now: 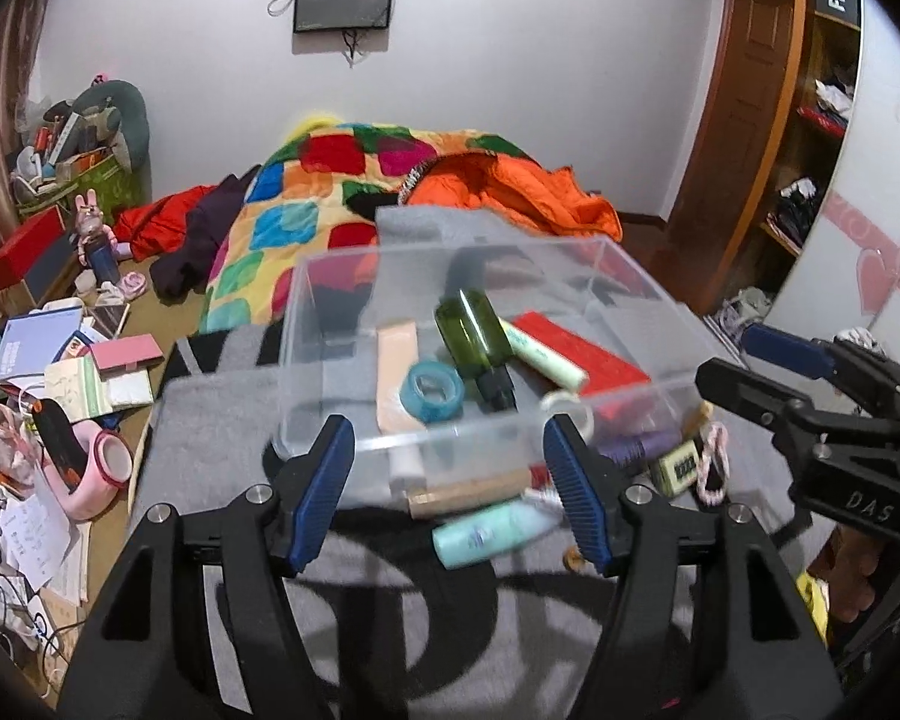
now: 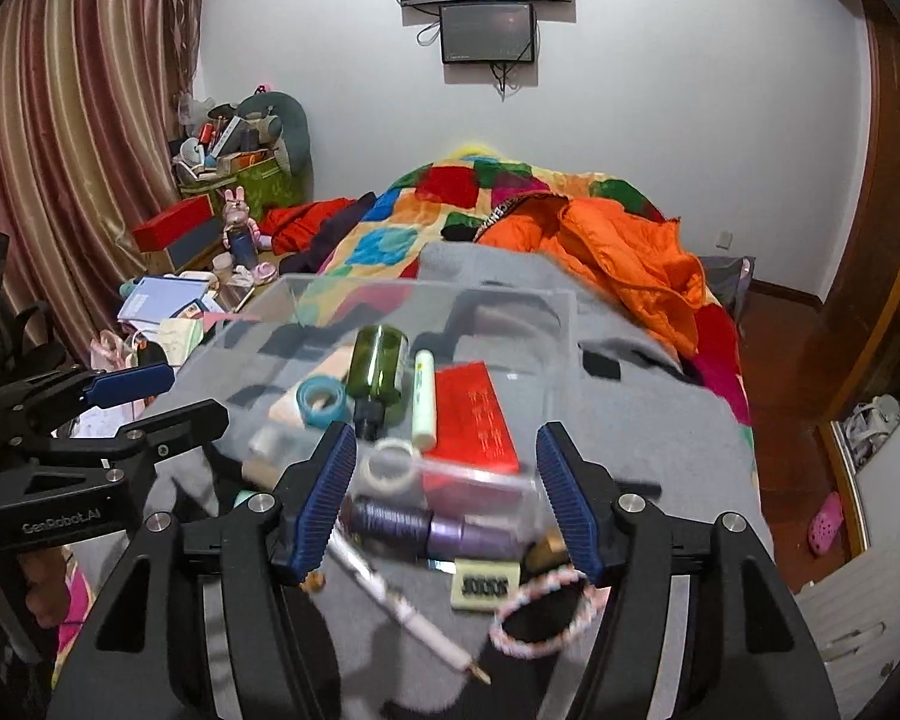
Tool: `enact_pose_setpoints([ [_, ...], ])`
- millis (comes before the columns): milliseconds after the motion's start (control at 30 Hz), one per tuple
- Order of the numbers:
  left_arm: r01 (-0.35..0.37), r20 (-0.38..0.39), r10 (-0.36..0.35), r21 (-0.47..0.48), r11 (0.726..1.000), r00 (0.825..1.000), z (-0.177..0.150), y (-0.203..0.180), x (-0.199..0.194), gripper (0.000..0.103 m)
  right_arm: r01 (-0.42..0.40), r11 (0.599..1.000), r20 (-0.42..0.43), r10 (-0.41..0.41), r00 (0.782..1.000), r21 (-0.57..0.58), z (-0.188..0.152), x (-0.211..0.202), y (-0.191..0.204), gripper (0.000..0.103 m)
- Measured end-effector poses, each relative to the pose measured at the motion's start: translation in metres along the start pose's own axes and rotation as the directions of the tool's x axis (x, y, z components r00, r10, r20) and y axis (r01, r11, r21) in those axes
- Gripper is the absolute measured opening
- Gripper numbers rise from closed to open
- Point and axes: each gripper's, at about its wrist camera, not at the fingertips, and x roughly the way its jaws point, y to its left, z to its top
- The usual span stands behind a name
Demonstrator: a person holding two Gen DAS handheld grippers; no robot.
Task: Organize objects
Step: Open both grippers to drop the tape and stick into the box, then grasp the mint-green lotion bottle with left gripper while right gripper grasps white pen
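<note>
A clear plastic box [image 1: 330, 360] [image 2: 561, 324] sits on a grey blanket [image 1: 210, 438]. Inside lie a green bottle [image 1: 471, 330] [image 2: 378, 363], a teal tape roll [image 1: 432, 390] [image 2: 321, 399], a red packet [image 1: 576, 351] [image 2: 474, 420], a white tube [image 1: 543, 357] [image 2: 424, 399] and a beige tube [image 1: 396, 372]. In front lie a mint tube [image 1: 489, 531], a purple spool [image 2: 432, 531], a pen [image 2: 402, 606], a small counter [image 2: 486, 585] and a braided bracelet [image 2: 540, 612]. My left gripper [image 1: 450, 498] is open and empty above the mint tube. My right gripper [image 2: 447, 495] is open and empty above the spool.
A bed with a colourful quilt [image 1: 306, 198] and an orange jacket [image 2: 618, 258] lies behind the box. Books, boxes and a pink tape dispenser [image 1: 99, 468] clutter the floor at left. A wooden wardrobe [image 1: 750, 120] stands at right.
</note>
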Motion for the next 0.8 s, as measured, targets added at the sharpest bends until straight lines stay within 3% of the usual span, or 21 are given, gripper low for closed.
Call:
enact_pose_setpoints([
  [333,0.001,-0.129,0.005,0.047,0.999,0.992,-0.041,-0.007,0.034,0.065,-0.070,0.993,-0.111,0.059,0.992,-0.098,-0.047,0.015,0.017,0.058],
  [533,0.051,-0.202,-0.047,0.015,0.999,0.978,-0.048,-0.002,0.058,0.065,-0.108,0.986,-0.186,0.084,0.979,-0.124,-0.060,0.037,0.018,0.044],
  [667,0.070,-0.194,-0.065,0.020,0.997,0.979,-0.048,-0.009,0.061,0.065,-0.140,0.982,-0.215,0.111,0.970,-0.124,-0.064,0.048,0.015,0.033],
  [733,0.087,-0.187,-0.083,0.015,0.996,0.979,-0.049,-0.011,0.060,0.053,-0.144,0.983,-0.236,0.114,0.965,-0.114,-0.067,0.054,0.014,0.026],
  [800,0.083,-0.181,-0.077,0.025,0.996,0.980,-0.051,-0.013,0.058,0.047,-0.144,0.983,-0.228,0.115,0.967,-0.113,-0.069,0.054,0.013,0.025],
])
